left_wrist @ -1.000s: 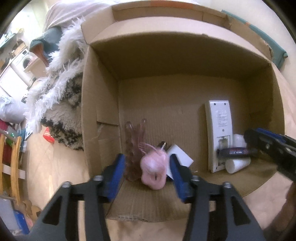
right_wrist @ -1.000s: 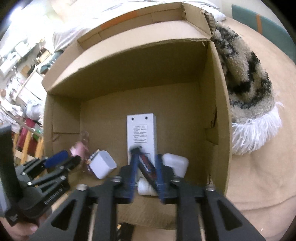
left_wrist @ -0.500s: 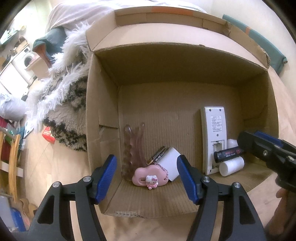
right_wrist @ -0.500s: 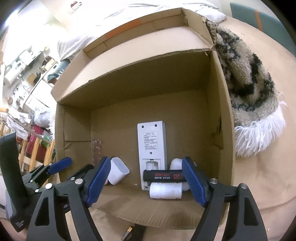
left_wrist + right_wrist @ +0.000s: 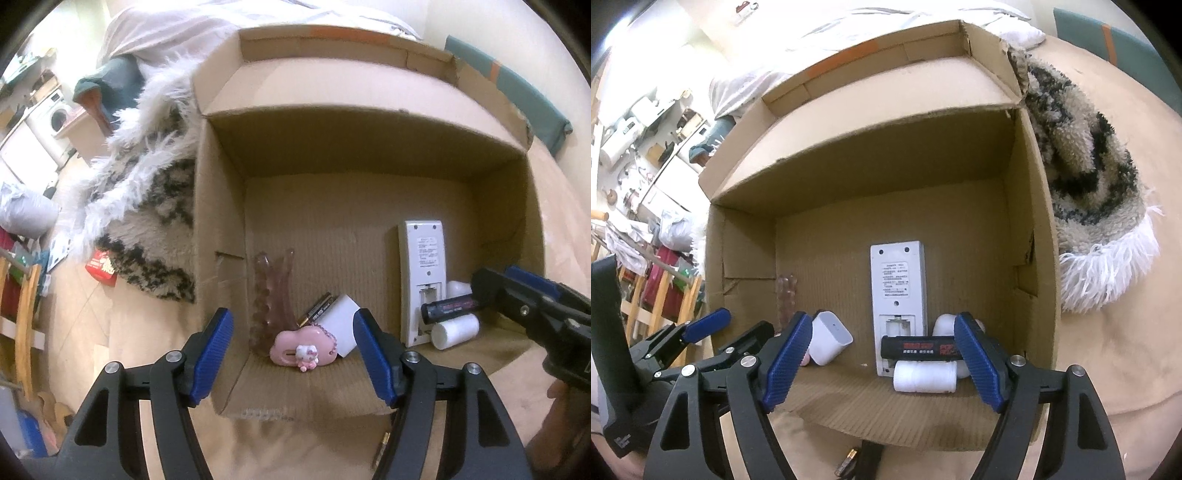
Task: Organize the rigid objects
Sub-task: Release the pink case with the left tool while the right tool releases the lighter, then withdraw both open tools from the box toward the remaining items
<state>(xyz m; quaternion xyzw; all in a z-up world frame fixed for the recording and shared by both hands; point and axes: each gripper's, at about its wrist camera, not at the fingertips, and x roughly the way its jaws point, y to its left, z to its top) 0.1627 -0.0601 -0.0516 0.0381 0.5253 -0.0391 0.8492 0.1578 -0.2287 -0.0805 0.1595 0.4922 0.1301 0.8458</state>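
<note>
An open cardboard box lies on its side. Inside it are a pink cloud-shaped charm, a pink ridged clip, a battery, a white cube, a white remote, a black tube and a white cylinder. My left gripper is open and empty in front of the charm. My right gripper is open and empty in front of the black tube; it also shows in the left wrist view.
A shaggy black-and-white rug lies against the box. A battery and a dark item lie on the beige surface just before the box opening. Furniture and clutter stand far left.
My left gripper let go of the pink charm and my right gripper let go of the black tube. Both opened and drew back from the box.
</note>
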